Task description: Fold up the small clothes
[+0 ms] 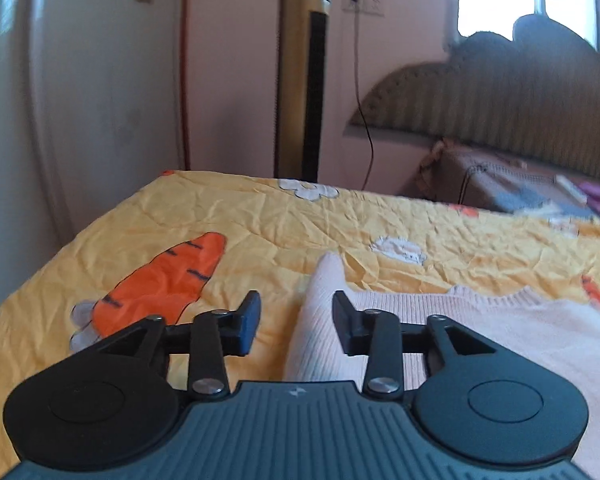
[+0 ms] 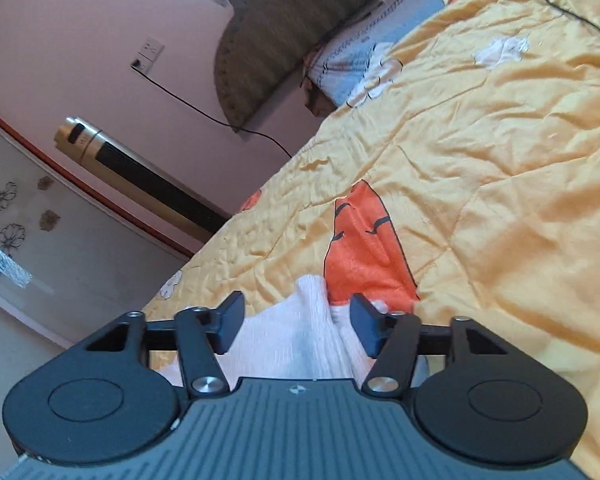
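A small pale pink knit sweater [image 1: 480, 332] lies flat on a yellow quilt with carrot prints [image 1: 260, 220]. In the left wrist view one sleeve [image 1: 320, 320] runs forward between the fingers of my left gripper [image 1: 296, 326], which is open just above it. In the right wrist view the other sleeve [image 2: 300, 328], bunched and ribbed, lies between the fingers of my right gripper [image 2: 296, 326], which is also open. The quilt [image 2: 500, 160] spreads ahead. Neither gripper holds the cloth.
A gold and black tower fan [image 1: 304, 80] stands beyond the bed's far edge. A padded headboard [image 1: 500, 92] and a patterned pillow [image 1: 512, 188] are at the right. A black cable [image 2: 580, 8] lies on the quilt. A white cabinet [image 1: 60, 80] is left.
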